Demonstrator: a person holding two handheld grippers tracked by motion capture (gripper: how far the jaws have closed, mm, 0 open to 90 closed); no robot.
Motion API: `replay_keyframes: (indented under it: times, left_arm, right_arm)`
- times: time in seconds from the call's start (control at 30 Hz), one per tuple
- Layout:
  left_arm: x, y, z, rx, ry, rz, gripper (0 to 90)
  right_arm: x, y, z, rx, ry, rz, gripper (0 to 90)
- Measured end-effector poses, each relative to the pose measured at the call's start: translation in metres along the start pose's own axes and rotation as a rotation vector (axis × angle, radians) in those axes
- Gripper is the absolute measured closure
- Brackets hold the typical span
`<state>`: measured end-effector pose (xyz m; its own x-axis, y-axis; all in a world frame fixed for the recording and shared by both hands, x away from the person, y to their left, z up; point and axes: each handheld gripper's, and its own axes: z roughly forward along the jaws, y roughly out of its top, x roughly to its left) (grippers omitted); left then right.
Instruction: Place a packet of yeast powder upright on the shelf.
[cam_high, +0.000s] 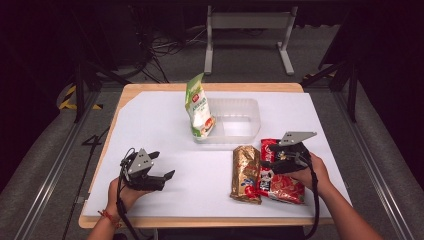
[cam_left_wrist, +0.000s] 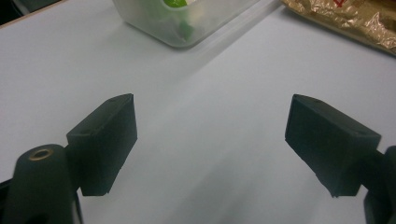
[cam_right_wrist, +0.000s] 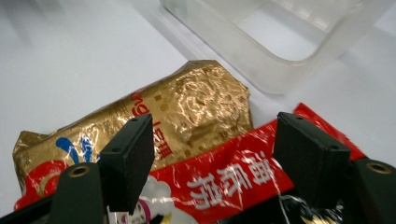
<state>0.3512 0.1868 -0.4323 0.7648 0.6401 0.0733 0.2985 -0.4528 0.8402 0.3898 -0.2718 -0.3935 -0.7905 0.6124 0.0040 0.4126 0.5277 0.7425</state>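
Observation:
A green and white snack bag (cam_high: 198, 106) stands upright in the left end of a clear plastic tub (cam_high: 240, 134); its green shows through the tub wall (cam_left_wrist: 180, 28). In front of the tub a gold bag (cam_high: 245, 173) and a red bag (cam_high: 284, 184) lie flat side by side, the red one overlapping the gold one's edge (cam_right_wrist: 187, 107). My right gripper (cam_high: 266, 159) hovers open just over the red bag (cam_right_wrist: 233, 179), jaws straddling its top end with nothing clamped. My left gripper (cam_high: 162, 165) is open over bare white mat at the front left, holding nothing (cam_left_wrist: 210, 116).
A white mat (cam_high: 165, 120) covers the wooden table, whose edge (cam_high: 150, 222) runs along the front. The tub's right part (cam_right_wrist: 280, 42) holds nothing. Beyond the table are a dark floor, cables and a metal stand (cam_high: 247, 22).

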Motion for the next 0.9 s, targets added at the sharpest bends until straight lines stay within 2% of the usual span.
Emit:
replay_keyframes:
  times: [0.07,0.1,0.27,0.3,0.4,0.47,0.53,0.7,0.8,0.9]
  left_arm:
    - [-0.002,-0.002,0.000,0.014,0.008,0.011,17.5]
    - [-0.004,-0.003,-0.001,0.020,0.006,0.010,17.4]
    - [-0.010,-0.007,-0.004,0.030,0.015,0.017,17.4]
    - [-0.011,-0.008,-0.004,0.029,0.014,0.020,17.5]
    - [-0.015,-0.009,-0.007,0.036,0.014,0.027,17.5]
    - [-0.016,-0.011,-0.008,0.041,0.013,0.019,17.5]
    - [-0.016,-0.013,-0.009,0.046,0.012,0.010,17.5]
    - [-0.017,-0.015,-0.010,0.054,0.020,0.013,17.4]
    - [-0.018,-0.014,-0.009,0.052,0.014,0.017,17.4]
    - [-0.018,-0.013,-0.007,0.061,0.010,0.031,17.3]
  right_arm:
    - [0.001,0.004,0.009,0.027,0.019,0.001,33.4]
    - [0.002,0.006,0.014,0.043,0.010,-0.007,33.6]
    - [-0.002,0.012,0.027,0.072,0.026,0.023,37.2]
    - [-0.003,0.013,0.029,0.079,0.037,0.029,37.3]
    - [-0.005,0.016,0.035,0.096,0.029,0.046,37.3]
    - [-0.007,0.019,0.040,0.113,0.018,0.046,37.4]
    - [-0.008,0.021,0.045,0.128,0.030,0.056,37.4]
    - [-0.011,0.024,0.054,0.158,0.036,0.072,36.4]
    - [-0.014,0.026,0.057,0.171,0.021,0.091,34.5]
    - [-0.018,0.026,0.060,0.185,0.042,0.100,34.5]
